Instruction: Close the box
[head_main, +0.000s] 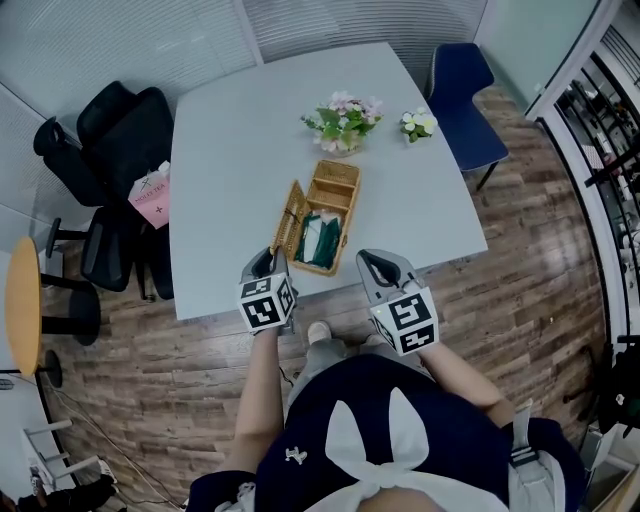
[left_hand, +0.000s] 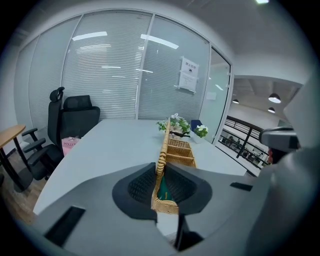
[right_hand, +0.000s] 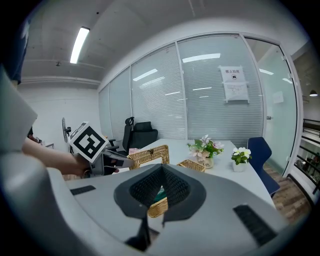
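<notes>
While the woven wicker lid (head_main: 291, 216) stands raised beside the rectangular wicker box (head_main: 338, 178) on the pale grey bench (head_main: 225, 150), we record: left claw (left_hand: 161, 175) clenched on the lid's edge, right claw (right_hand: 161, 187) closed and empty; closing remains.

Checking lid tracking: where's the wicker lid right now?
In the head view the lid stands raised along the left side of the box, near the front edge of the table, with its near end clamped in the left gripper.

We see a grey surface (head_main: 230, 150) carrying an open wicker box (head_main: 333, 190), a flower bouquet (head_main: 343, 122) and a small flower pot (head_main: 417, 124)
</notes>
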